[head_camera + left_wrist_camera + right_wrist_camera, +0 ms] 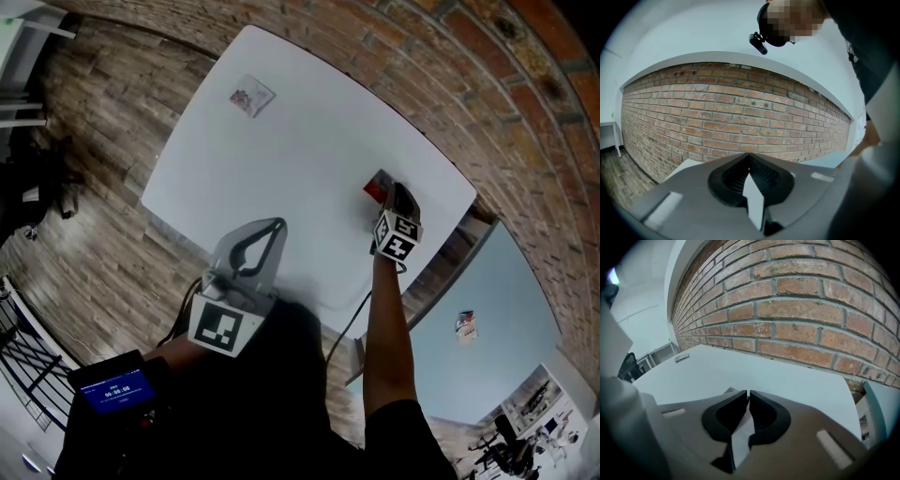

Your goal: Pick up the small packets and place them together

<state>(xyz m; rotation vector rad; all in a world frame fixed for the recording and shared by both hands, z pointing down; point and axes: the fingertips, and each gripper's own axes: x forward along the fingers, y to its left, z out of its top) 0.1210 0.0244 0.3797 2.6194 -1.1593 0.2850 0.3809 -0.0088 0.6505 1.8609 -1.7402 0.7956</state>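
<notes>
White table (pixel 281 159) by brick wall: right gripper (pixel 394 195) jaws pinch the red packet (pixel 376 187) by its near edge. It looks light, floppy and slippery. Left gripper (pixel 277 224) is closed and empty, with 1 more packet (pixel 251 95) far beyond its jaws.

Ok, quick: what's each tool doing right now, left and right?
Left tool: closed, nothing in it.
Right tool: closed on the edge of the red packet.
</notes>
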